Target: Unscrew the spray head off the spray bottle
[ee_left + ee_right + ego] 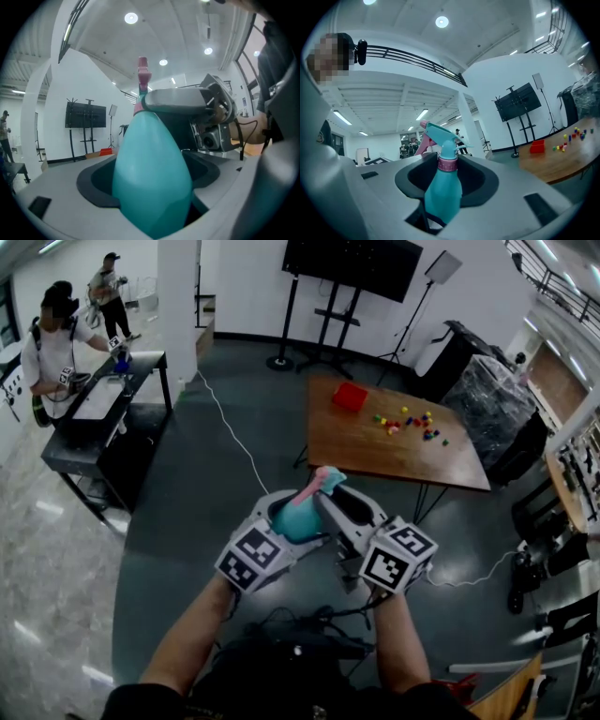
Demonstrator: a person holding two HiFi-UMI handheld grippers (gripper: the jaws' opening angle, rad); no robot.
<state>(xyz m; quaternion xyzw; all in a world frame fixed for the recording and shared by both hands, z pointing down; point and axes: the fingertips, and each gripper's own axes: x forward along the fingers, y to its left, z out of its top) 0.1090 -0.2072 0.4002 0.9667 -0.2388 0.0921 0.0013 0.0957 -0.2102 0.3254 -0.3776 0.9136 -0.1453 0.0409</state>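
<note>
A teal spray bottle (298,519) with a pink collar and a teal-and-pink spray head (323,482) hangs in the air between both grippers, tilted up to the right. My left gripper (281,514) is shut on its wide body, which fills the left gripper view (150,159). My right gripper (330,507) comes from the right and is closed at neck height. One grey finger (178,101) crosses the neck just under the spray head (143,75). In the right gripper view the pink collar (447,164) and trigger head (440,133) stand between the jaws of the right gripper (443,187).
Below lies a dark floor with a white cable (225,432). A wooden table (375,456) carries a red box (349,397) and several small coloured blocks (412,423). A screen on a stand (352,266) is at the back; a person (56,348) stands at a dark table (98,423) on the left.
</note>
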